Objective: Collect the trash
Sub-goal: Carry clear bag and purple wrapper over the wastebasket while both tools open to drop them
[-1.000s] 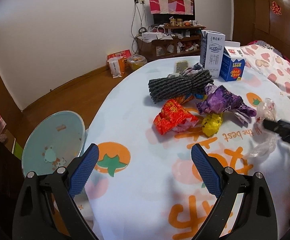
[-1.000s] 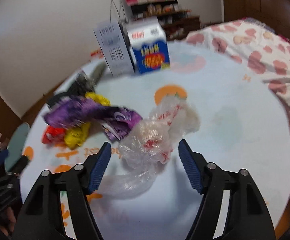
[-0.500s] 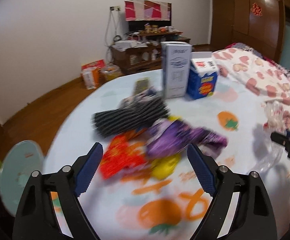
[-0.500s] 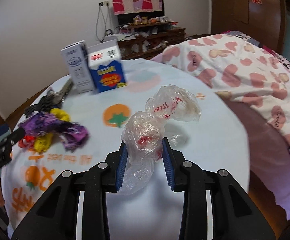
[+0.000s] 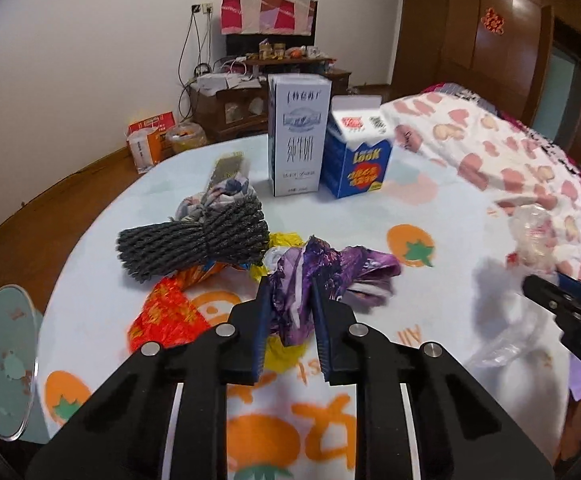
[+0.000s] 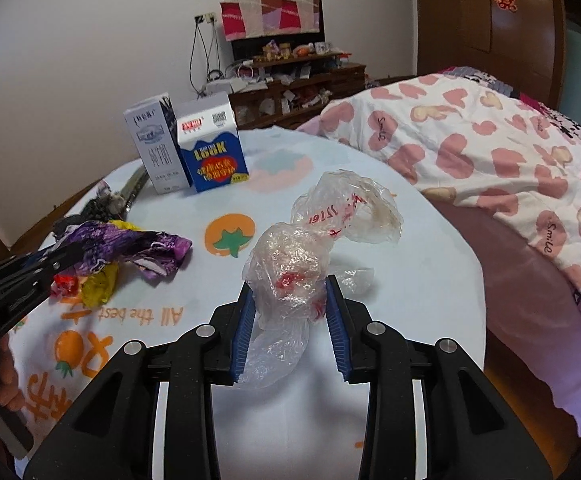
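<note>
My left gripper (image 5: 289, 300) is shut on a crumpled purple wrapper (image 5: 330, 272) above the round table (image 5: 442, 208). Under it lie a yellow wrapper (image 5: 286, 350) and a red-orange wrapper (image 5: 162, 316). My right gripper (image 6: 290, 296) is shut on a crumpled clear plastic bag with red print (image 6: 310, 248) and holds it above the table. The right wrist view shows the left gripper (image 6: 66, 254) on the purple wrapper (image 6: 138, 244). The left wrist view shows the right gripper (image 5: 530, 282) with the clear bag (image 5: 530, 236).
A grey rope bundle (image 5: 194, 244), a tall white milk carton (image 5: 298, 140) and a blue carton (image 5: 356, 156) stand on the table. A pale blue round bin lid (image 5: 2, 364) sits low at left. A bed with a heart-print quilt (image 6: 490, 152) is at right.
My left gripper moved in over the trash pile and shut on the purple wrapper. My right gripper shut on the clear bag and lifted it off the table.
</note>
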`<control>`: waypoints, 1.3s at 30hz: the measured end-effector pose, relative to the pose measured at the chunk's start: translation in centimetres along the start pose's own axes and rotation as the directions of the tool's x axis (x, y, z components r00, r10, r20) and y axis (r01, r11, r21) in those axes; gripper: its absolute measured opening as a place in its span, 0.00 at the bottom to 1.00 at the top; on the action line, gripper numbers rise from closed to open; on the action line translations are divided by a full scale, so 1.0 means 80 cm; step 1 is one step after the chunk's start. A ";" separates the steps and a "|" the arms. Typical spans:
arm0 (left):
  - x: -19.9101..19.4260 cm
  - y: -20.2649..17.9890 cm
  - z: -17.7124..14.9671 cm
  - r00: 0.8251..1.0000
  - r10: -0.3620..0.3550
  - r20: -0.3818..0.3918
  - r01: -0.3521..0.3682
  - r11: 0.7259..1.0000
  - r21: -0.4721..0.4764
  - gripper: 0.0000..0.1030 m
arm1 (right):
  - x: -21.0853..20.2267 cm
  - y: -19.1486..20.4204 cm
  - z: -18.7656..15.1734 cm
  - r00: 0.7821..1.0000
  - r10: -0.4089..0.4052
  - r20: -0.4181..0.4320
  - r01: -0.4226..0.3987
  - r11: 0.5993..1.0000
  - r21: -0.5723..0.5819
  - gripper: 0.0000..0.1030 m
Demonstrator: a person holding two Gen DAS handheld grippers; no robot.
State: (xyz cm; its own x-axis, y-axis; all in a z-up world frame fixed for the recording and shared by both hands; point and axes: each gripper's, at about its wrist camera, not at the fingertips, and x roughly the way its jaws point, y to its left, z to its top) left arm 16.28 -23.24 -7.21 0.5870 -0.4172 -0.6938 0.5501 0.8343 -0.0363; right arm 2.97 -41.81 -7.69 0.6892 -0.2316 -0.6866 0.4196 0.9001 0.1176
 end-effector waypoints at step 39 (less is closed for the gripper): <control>-0.197 0.217 -0.105 0.913 0.406 0.047 -0.381 0.887 -0.262 0.18 | -0.058 0.267 -0.036 0.962 0.273 -0.012 -0.264 0.918 -0.297 0.34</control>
State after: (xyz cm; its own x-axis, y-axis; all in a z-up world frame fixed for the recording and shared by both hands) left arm 11.59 0.84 -2.90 0.7867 -0.0593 -0.6144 0.1090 0.9931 0.0439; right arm 7.06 -20.45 -4.08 0.7704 0.0274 -0.6370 0.0279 0.9967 0.0765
